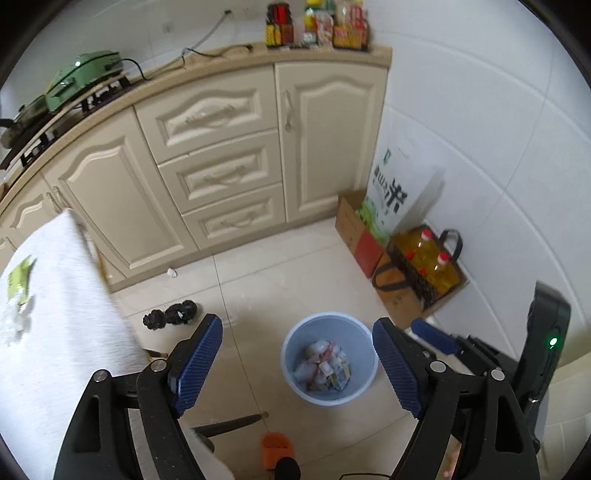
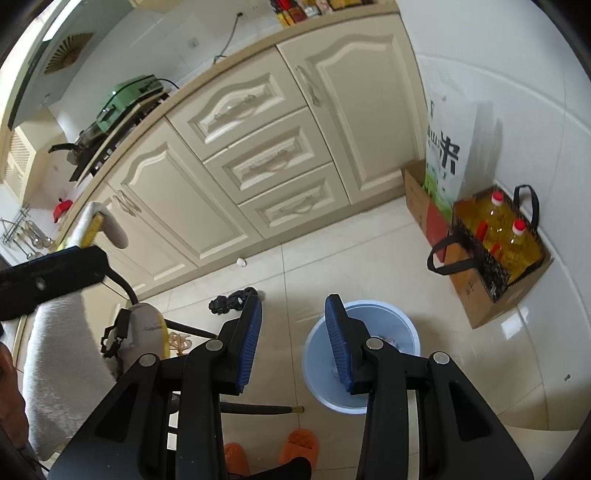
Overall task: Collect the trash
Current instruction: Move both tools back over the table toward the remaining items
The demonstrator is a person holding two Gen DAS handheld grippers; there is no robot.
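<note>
Now L tongs [image 1: 297, 363] spread over bin [image 1: 295, 343]; R tongs [image 2: 293, 341] narrower, both empty.

We stood in a home kitchen. Cream-coloured wooden cabinets with panelled doors and drawers [image 1: 221, 155] ran under a beige countertop [image 1: 207, 61], where a black gas stove [image 2: 110, 147] carried a green lidded electric pan [image 1: 86, 72]. Bottles and packets of seasoning [image 1: 317, 24] crowded the counter's end. On the pale tiled floor [image 1: 280, 266] sat a white rice sack [image 1: 391, 192], yellow cooking-oil bottles in a cardboard box [image 1: 428, 262], and a light-blue plastic waste bin [image 1: 328, 358].
</note>
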